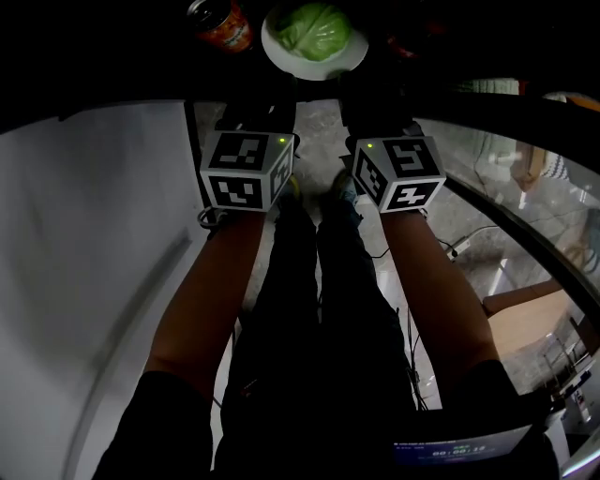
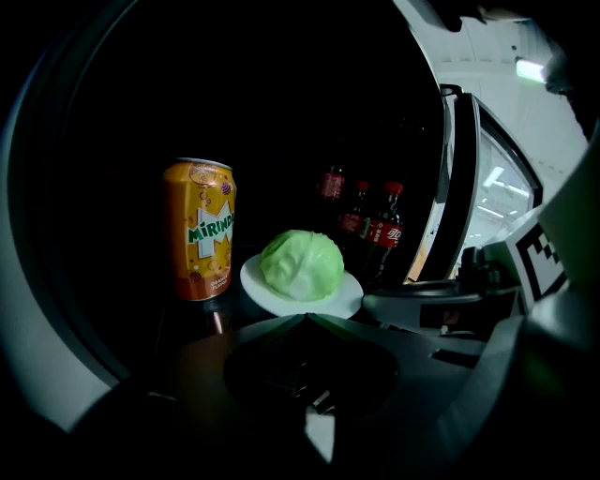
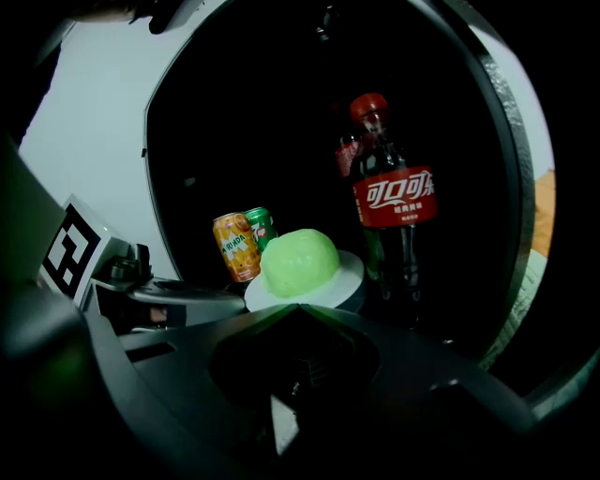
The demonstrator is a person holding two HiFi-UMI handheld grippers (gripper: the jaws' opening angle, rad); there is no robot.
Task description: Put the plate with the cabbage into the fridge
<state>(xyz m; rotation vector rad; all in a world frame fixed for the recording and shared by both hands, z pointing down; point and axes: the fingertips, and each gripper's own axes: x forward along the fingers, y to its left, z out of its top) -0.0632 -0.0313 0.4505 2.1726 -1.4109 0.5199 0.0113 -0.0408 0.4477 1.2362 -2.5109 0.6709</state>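
The white plate (image 1: 314, 58) with a pale green cabbage (image 1: 317, 26) stands on a dark fridge shelf at the top of the head view. Both marker cubes, left (image 1: 246, 169) and right (image 1: 398, 173), hover just below it at the fridge opening. In the left gripper view the plate (image 2: 342, 298) and cabbage (image 2: 302, 265) lie right ahead of my left gripper (image 2: 305, 319), whose jaws meet in a point. My right gripper (image 3: 298, 307) is likewise shut, its tip at the plate's (image 3: 349, 272) near rim. Contact with the rim cannot be told.
An orange Mirinda can (image 2: 198, 230) stands left of the plate, with a green can (image 3: 260, 228) behind it. Cola bottles (image 3: 392, 202) stand to the right. The fridge door (image 2: 469, 187) hangs open on the right; a white fridge wall (image 1: 84, 281) is left.
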